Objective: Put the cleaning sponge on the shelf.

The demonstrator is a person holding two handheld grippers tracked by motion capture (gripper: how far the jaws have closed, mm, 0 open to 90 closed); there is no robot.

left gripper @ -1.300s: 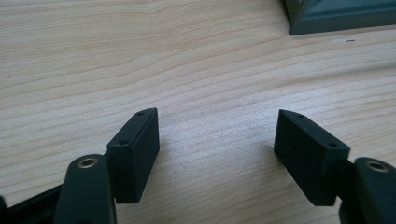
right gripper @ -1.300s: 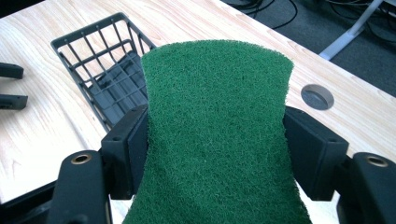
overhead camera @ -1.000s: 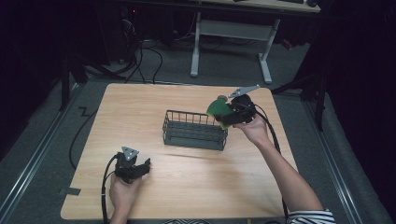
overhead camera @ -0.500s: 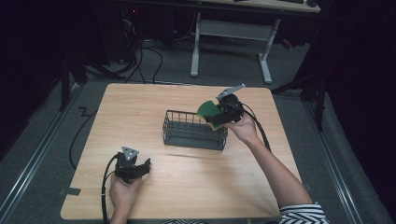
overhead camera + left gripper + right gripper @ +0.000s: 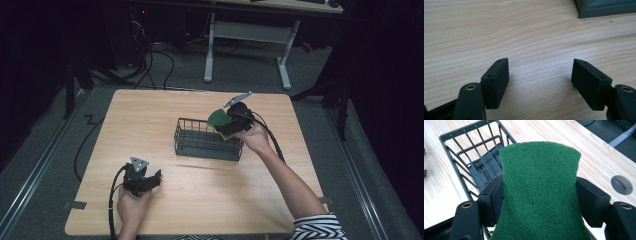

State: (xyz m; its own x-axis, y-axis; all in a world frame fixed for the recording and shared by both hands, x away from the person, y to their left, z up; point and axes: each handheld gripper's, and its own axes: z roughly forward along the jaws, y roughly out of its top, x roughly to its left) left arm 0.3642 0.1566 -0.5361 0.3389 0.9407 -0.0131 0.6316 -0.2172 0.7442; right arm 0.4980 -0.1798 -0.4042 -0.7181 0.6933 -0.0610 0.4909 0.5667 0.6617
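- The right gripper [image 5: 227, 125] holds a green scouring sponge [image 5: 540, 192] over the right end of the wire basket [image 5: 207, 139], which stands near the middle of the table [image 5: 150, 110], a little toward its far right corner.
- In the right gripper view the jaws are clamped on the sponge's two long sides, and the pad bows and pinches in between them. It looks soft, light and springy, with a coarse face that should not slip.
- The high view shows a yellow layer under the green one, so I judge it a two-layer dish sponge, and nothing about it seems fragile.
- A side-to-side hold across the narrow middle, as here, suits it; a harder squeeze would only fold it further.
- The basket's open top lies just below and ahead of the sponge, its floor bare.
- The left gripper [image 5: 540, 82] rests near the table's near left corner, jaws spread wide with only wood between them.
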